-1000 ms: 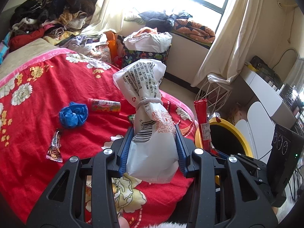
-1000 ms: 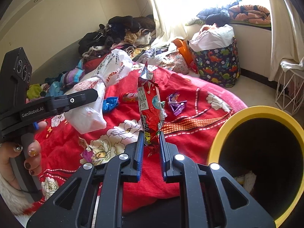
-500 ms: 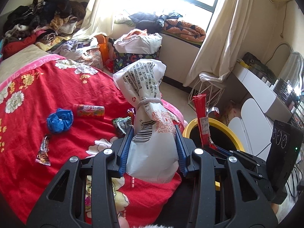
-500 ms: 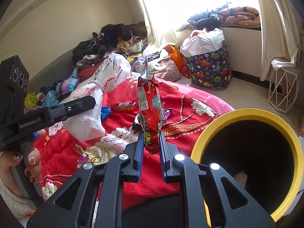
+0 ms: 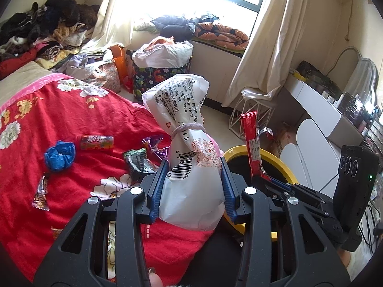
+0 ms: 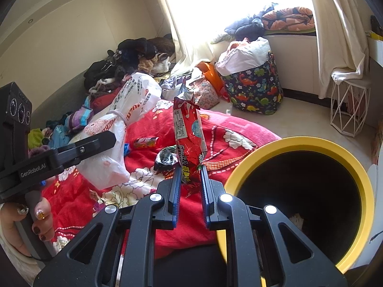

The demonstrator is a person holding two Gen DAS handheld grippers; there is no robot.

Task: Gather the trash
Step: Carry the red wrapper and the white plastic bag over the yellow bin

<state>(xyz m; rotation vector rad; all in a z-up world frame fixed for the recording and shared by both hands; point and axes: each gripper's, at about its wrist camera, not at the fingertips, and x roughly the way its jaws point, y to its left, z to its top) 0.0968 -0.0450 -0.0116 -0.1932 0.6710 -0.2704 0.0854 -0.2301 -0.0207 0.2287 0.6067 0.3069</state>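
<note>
Left gripper [image 5: 192,186] clamps the tied white bag [image 5: 189,148], frame centre; right gripper [image 6: 190,187] pinches a red wrapper [image 6: 189,136] left of the yellow bin [image 6: 359,174].

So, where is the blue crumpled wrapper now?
In the left wrist view, the blue crumpled wrapper lies on the red blanket, left of the small candy tube.

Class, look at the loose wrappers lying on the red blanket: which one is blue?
The crumpled blue wrapper, left of the small red tube; the others are purple, dark or brown.
</note>
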